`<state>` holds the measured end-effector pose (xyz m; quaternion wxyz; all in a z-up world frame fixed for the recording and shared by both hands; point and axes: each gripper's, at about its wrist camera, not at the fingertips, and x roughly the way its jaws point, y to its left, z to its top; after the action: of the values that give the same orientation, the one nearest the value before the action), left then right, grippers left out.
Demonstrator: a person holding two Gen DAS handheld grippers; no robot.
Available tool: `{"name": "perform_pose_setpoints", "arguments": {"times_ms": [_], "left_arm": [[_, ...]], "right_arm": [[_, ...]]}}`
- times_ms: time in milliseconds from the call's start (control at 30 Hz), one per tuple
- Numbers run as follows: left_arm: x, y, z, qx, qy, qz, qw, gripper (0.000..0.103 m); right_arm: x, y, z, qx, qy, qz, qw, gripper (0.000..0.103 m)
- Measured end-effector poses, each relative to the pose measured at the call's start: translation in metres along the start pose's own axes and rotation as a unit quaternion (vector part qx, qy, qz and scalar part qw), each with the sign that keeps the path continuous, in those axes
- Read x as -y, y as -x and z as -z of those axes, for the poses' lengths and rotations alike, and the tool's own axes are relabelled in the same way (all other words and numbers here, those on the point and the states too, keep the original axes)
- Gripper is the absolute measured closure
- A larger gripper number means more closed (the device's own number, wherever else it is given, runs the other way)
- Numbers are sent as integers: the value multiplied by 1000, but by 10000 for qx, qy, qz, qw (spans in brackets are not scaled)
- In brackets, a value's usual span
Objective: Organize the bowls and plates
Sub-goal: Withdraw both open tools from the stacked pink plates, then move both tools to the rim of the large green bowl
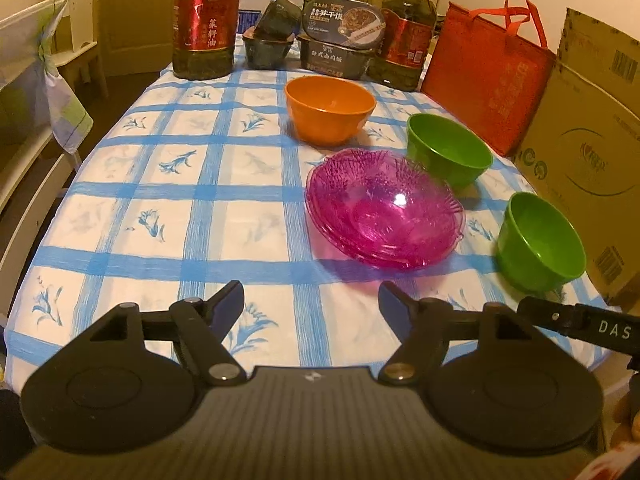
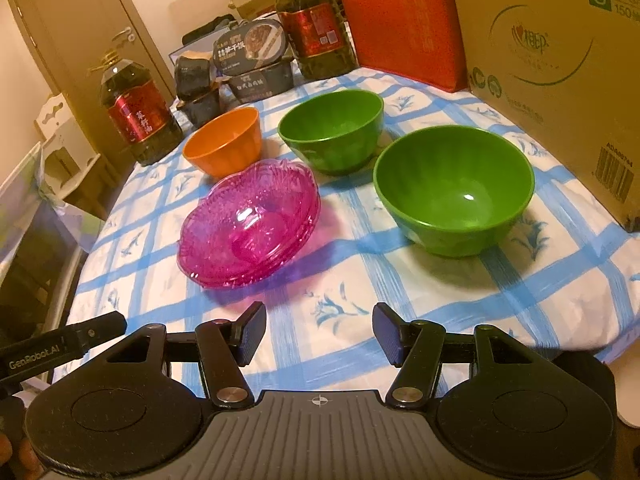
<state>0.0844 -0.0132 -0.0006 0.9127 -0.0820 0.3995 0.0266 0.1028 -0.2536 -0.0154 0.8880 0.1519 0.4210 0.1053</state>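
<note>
The pink plates point(image 2: 250, 224) already sit nested in one stack near the middle of the surface point(image 2: 460, 292), so that part looks done. The bowls remain apart: the orange bowl point(image 2: 226, 142) stands at about eleven o'clock from the stack in the right wrist view, one green bowl point(image 2: 332, 134) at about one o'clock, and the nearer green bowl point(image 2: 454, 188) at three o'clock. None is nested in another, so, as I judge it, gathering the three bowls is what is left.

Both tongs hover over the near edge of the cloth, holding nothing. The left tongs point(image 1: 311, 308) stand wide; the right tongs point(image 2: 319, 334) are parted a little less, with only cloth between the pads.

Writing: the left tool's arm reads "GenRobot.AI" in the right wrist view, and the right tool shows "DAS" in the left. The cardboard box point(image 2: 560, 60) at two o'clock carries "S", "24" and "150". The oil bottle point(image 2: 138, 116) and meal boxes point(image 2: 250, 46) bear Chinese labels too small to read surely.
</note>
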Motion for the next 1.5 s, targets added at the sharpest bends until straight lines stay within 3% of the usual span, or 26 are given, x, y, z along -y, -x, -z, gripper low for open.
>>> {"name": "perform_pose_setpoints", "arguments": {"times_ms": [900,1500], "left_arm": [[18,-1,5,-192,-95,153,9997,27],[48,-10,-2,-264,-211,522,9981,23]], "right_arm": [[21,10,2,49,-239,170,9996,43],[52,22,-3,154,-533,468,9974,43]]}}
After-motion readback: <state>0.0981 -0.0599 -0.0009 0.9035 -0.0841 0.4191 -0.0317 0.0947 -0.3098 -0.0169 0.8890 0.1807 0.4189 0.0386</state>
